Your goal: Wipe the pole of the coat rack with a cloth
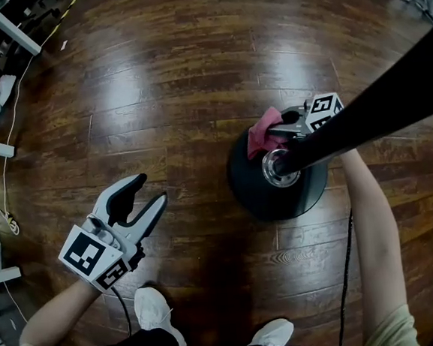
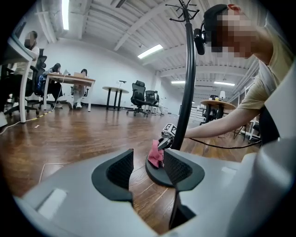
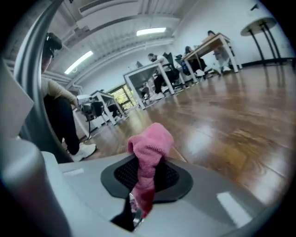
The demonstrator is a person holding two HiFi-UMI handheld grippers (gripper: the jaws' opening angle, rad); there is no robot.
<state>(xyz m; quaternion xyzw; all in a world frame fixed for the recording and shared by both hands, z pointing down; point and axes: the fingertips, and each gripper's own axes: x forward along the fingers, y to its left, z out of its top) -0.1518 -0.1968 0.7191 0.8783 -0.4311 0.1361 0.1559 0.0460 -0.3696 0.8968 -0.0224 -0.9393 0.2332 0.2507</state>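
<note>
Head view: right gripper (image 1: 280,130) pinches the pink cloth (image 1: 261,136) low beside the pole (image 1: 377,109) for wiping; left gripper (image 1: 149,191) hangs spread, empty.

**Setting: an open-plan office.** A glossy wood-plank floor (image 1: 178,74) surrounds me. In the head view, a white desk leg (image 1: 10,30) shows at ten o'clock and a trailing cable (image 1: 7,149) at nine. In my left gripper view, a long desk (image 2: 76,79) with seated people (image 2: 56,69) stands at ten o'clock. A round table (image 2: 115,88) and black swivel chairs (image 2: 138,96) stand near the centre. Strip lights (image 2: 149,51) hang under a bare beamed ceiling (image 2: 101,23) at twelve. My right gripper view shows more desk rows (image 3: 152,69) with seated workers (image 3: 210,36) from twelve to two o'clock.
</note>
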